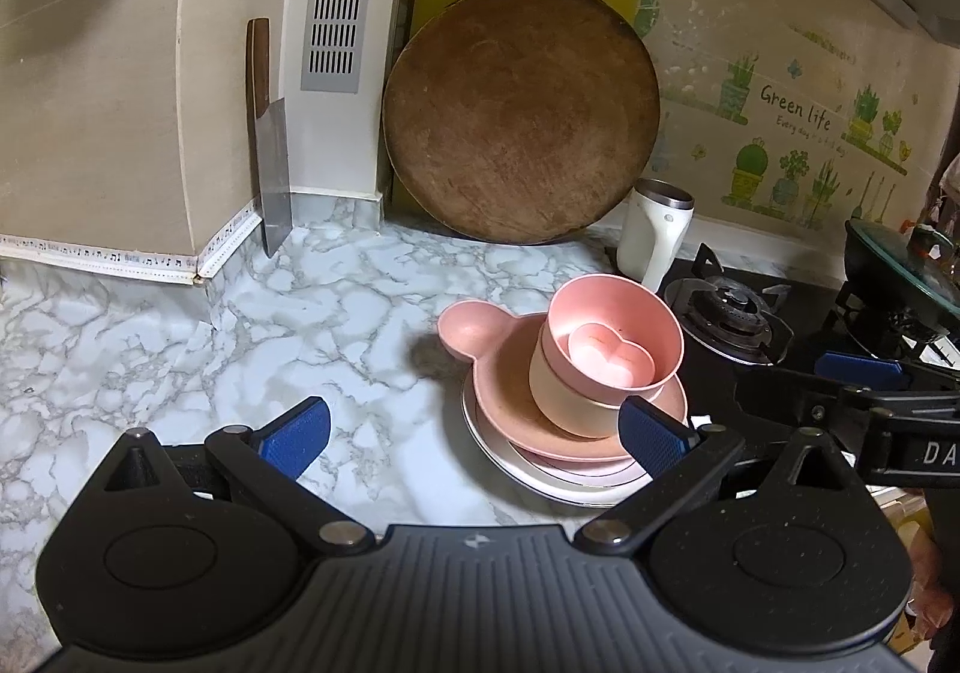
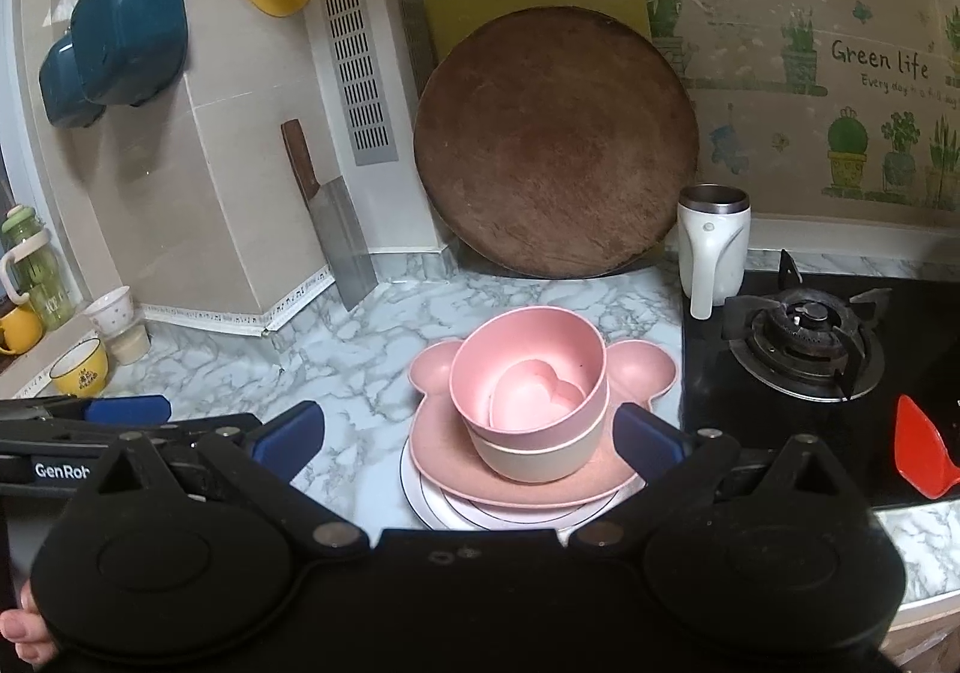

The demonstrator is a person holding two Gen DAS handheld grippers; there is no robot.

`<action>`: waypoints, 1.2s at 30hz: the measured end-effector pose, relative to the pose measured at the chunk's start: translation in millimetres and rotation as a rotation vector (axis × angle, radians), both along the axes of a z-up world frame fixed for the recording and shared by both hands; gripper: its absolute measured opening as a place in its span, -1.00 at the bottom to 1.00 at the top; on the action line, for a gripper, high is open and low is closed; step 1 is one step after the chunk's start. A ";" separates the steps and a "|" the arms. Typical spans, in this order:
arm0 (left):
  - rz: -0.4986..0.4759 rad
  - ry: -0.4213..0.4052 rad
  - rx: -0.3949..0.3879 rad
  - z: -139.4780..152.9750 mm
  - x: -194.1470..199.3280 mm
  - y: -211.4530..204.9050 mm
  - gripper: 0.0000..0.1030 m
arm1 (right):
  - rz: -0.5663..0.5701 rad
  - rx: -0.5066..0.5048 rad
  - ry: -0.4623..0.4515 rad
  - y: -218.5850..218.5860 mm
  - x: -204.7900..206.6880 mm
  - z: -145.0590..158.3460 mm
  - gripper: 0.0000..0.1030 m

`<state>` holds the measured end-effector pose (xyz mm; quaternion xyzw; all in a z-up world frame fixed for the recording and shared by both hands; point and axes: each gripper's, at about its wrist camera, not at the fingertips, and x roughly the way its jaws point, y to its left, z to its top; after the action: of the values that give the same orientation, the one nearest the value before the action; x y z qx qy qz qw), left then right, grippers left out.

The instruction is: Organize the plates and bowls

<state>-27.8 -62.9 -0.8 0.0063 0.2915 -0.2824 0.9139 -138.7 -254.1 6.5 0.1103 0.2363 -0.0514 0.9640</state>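
Right-wrist view: a finished-looking stack of tableware sits on the marble-patterned worktop (image 2: 228, 373), just left of the black gas hob (image 2: 804, 337) and in front of a round wooden chopping board (image 2: 555, 144) leaning on the wall. At the bottom lies a white plate (image 2: 420, 499); on it rests a pink bear-eared plate (image 2: 528, 484), then a beige bowl (image 2: 534, 460), a pink bowl (image 2: 540, 430) nested in that, and a small pink heart-shaped dish (image 2: 534, 400) lying inside the pink bowl.

The right gripper (image 2: 468, 433) hovers in front of the stack with its jaws spread wide and empty, the bowls showing between the blue pads. The left gripper (image 1: 474, 433) is likewise wide apart and holds nothing; in the left-wrist view its right pad overlaps the beige bowl's near side, though whether it touches cannot be told.

The matte pink and beige pieces look like light, stiff plastic or fibre ware, unlikely to break but easy to tip, since the nested bowls sit off-centre and appear slightly tilted. The white plate looks glossy, probably ceramic, heavier, slicker and breakable. A sound hold would be on a bowl's rim wall, one pad inside and one outside, or on the plates' projecting edge, lifting from the top piece downward rather than dragging the whole stack.
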 end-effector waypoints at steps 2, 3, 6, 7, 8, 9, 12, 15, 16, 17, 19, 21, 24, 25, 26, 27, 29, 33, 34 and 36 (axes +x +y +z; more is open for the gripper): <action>-0.002 -0.001 0.001 -0.2 -0.9 -0.2 1.00 | 0.000 0.002 0.003 0.3 -1.1 -0.5 1.00; -0.003 -0.002 0.003 -0.2 -1.2 -0.2 1.00 | 0.004 0.004 0.004 0.3 -1.6 -0.5 1.00; 0.001 -0.008 0.002 -0.4 -2.3 -0.1 1.00 | 0.000 0.003 0.003 0.5 -2.1 -0.1 1.00; 0.001 -0.007 0.000 -0.4 -2.3 0.0 1.00 | 0.003 0.001 0.001 0.8 -2.5 0.1 1.00; -0.001 -0.006 -0.002 -0.1 -2.5 0.3 1.00 | 0.002 -0.002 -0.001 0.6 -2.3 0.5 1.00; -0.002 -0.006 -0.005 0.2 -2.6 0.7 1.00 | 0.001 -0.007 -0.003 0.8 -2.6 0.8 1.00; -0.007 -0.008 -0.009 1.9 -2.8 1.1 1.00 | -0.001 -0.017 -0.004 0.9 -3.3 0.6 1.00; -0.008 -0.023 -0.011 3.3 -4.4 1.6 1.00 | 0.000 -0.019 -0.004 1.7 -3.0 0.2 1.00; -0.008 -0.025 -0.012 3.7 -4.8 1.9 1.00 | 0.002 -0.018 -0.006 1.8 -3.1 0.3 1.00; -0.008 -0.025 -0.015 4.0 -4.9 2.3 1.00 | 0.003 -0.020 -0.007 1.9 -3.0 0.1 1.00; -0.004 -0.025 -0.019 4.7 -4.8 3.3 1.00 | 0.001 -0.030 -0.009 2.6 -2.4 -0.3 1.00; 0.002 -0.028 -0.020 4.8 -5.4 4.7 1.00 | 0.001 -0.041 -0.012 4.1 -2.7 -0.4 1.00; -0.001 -0.026 -0.027 5.0 -5.8 6.7 1.00 | -0.003 -0.034 -0.009 2.9 -2.2 -0.9 1.00; 0.001 -0.027 -0.028 5.1 -6.2 7.1 1.00 | -0.005 -0.032 -0.009 2.6 -2.2 -1.2 1.00; 0.001 -0.030 -0.028 5.2 -6.6 7.2 1.00 | -0.009 -0.032 -0.008 3.0 -2.2 -1.2 1.00; -0.001 -0.032 -0.029 5.3 -7.2 7.3 1.00 | -0.010 -0.030 -0.007 2.7 -2.3 -1.3 1.00; -0.001 -0.033 -0.031 5.3 -7.3 7.5 1.00 | -0.009 -0.024 -0.008 1.7 -3.1 -1.3 1.00; -0.010 -0.033 -0.033 5.7 -8.2 6.8 1.00 | -0.019 -0.022 -0.004 1.0 -4.4 -1.4 1.00; -0.014 -0.035 -0.034 5.7 -8.9 6.2 1.00 | -0.021 -0.021 -0.003 0.6 -4.7 -1.7 1.00; -0.024 -0.038 -0.034 5.4 -10.2 5.0 1.00 | -0.027 -0.020 -0.004 0.1 -5.4 -1.6 1.00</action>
<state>-38.1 -57.9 4.6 -0.0002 0.2693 -0.2982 0.9157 -144.1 -254.0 4.9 0.1041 0.2326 -0.0664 0.9647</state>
